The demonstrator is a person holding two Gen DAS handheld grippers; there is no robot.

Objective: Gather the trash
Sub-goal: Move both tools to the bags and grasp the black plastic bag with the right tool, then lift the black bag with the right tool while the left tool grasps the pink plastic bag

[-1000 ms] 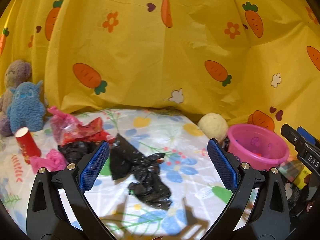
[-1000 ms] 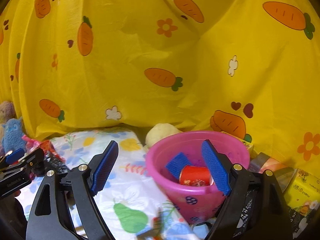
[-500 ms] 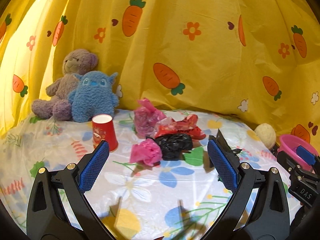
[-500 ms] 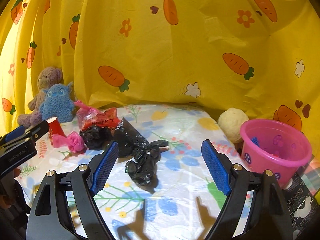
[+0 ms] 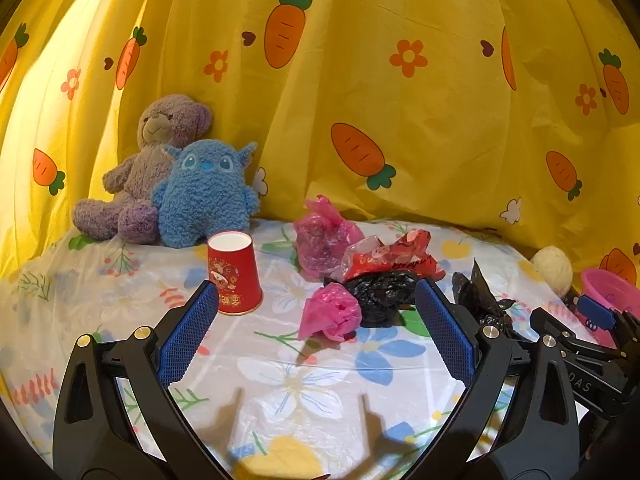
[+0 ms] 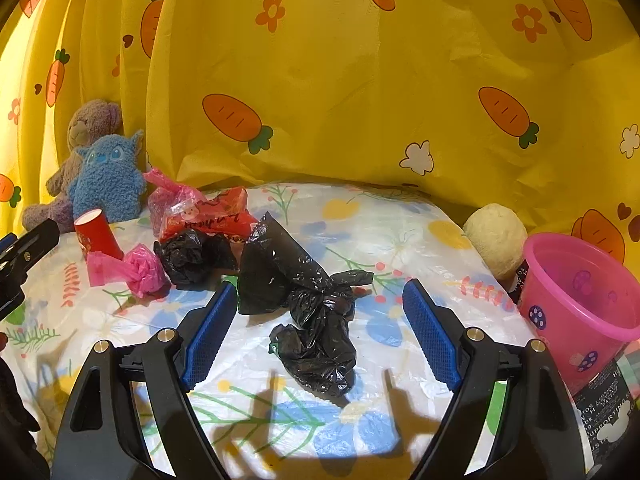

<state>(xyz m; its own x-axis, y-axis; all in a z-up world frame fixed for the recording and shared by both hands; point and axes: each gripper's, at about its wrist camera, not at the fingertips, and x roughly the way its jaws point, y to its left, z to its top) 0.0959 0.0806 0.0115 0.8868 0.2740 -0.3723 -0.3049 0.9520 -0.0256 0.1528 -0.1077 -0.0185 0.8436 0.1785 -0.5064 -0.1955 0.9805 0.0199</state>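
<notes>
Meanwhile both grippers' fingers, left (image 5: 316, 330) and right (image 6: 318, 328), are apart over crumpled bags (image 6: 304, 300).

A red paper cup (image 5: 234, 277) stands upside down on the flowered counter (image 5: 288, 384). Right of it lie a crumpled pink bag (image 5: 330, 313) touching a balled black bag (image 5: 380, 294), with a red wrapper (image 5: 394, 260) and a translucent pink bag (image 5: 324, 236) behind. A long knotted black bag (image 6: 304, 304) sprawls flat nearer the pink bucket (image 6: 576, 300), which stands upright at the counter's right edge.
</notes>
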